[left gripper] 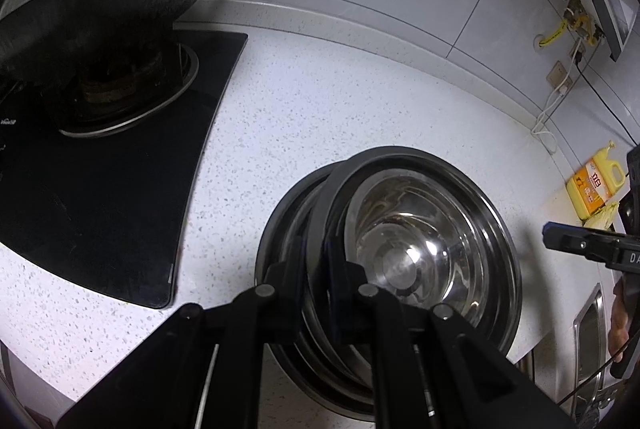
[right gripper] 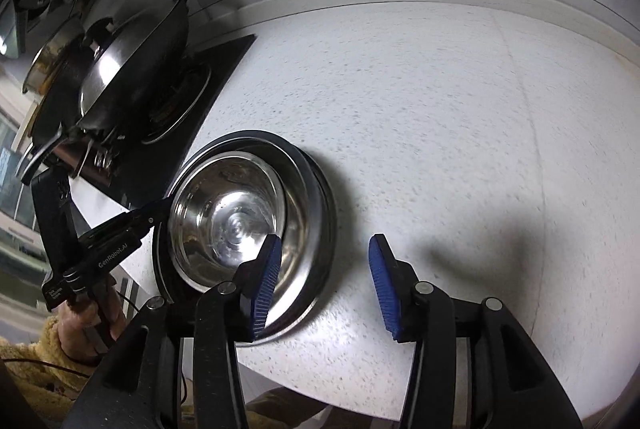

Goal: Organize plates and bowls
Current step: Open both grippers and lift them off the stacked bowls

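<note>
Left gripper [left gripper: 316, 281] jaws clamped, right gripper [right gripper: 324, 285] jaws apart

Left tongs [left gripper: 320, 293] clamp the tilted steel bowl's [left gripper: 420, 241] rim above stacked plates [left gripper: 280, 229].

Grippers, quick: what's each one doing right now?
Left gripper: shut on the rim of the steel bowl.
Right gripper: open, holding nothing, above the countertop.

Dim fisheye views, glare, perhaps slight blur.
</note>
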`<action>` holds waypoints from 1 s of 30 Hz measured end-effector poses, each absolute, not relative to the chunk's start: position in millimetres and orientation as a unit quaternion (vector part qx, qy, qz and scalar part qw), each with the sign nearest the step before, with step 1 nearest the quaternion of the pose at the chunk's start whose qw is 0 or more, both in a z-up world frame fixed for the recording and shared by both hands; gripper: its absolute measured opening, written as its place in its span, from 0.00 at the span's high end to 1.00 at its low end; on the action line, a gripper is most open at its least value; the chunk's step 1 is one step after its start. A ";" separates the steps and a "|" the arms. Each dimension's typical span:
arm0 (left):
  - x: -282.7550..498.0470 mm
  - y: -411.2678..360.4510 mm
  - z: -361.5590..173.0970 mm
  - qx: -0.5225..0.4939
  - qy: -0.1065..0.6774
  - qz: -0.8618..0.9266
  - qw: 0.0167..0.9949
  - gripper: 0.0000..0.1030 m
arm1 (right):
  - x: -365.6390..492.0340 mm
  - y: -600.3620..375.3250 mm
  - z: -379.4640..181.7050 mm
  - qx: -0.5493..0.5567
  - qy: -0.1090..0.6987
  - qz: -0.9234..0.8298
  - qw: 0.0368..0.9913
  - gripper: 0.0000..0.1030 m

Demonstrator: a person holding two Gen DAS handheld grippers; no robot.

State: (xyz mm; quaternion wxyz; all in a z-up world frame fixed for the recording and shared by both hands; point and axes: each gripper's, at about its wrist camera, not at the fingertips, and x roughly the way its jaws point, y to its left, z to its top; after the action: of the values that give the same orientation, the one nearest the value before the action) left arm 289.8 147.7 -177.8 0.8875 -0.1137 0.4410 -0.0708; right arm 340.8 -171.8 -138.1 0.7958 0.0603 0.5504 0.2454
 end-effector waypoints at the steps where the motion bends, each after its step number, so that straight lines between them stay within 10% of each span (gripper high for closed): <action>1: 289.7 147.8 -177.0 -0.112 0.440 -0.071 0.888 0.90 | 338.1 -174.7 -137.6 0.061 0.549 0.240 0.798 0.59; 30: 156.2 114.1 -79.7 -0.094 0.334 -0.047 0.937 0.82 | 233.8 -261.8 -95.5 0.073 0.460 0.176 0.867 0.19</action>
State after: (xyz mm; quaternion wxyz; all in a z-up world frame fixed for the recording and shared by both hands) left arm 156.2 114.1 -79.7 0.9366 -0.0941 0.3343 -0.0471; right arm 233.8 -261.8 -95.5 0.8673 0.0733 0.4598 0.1760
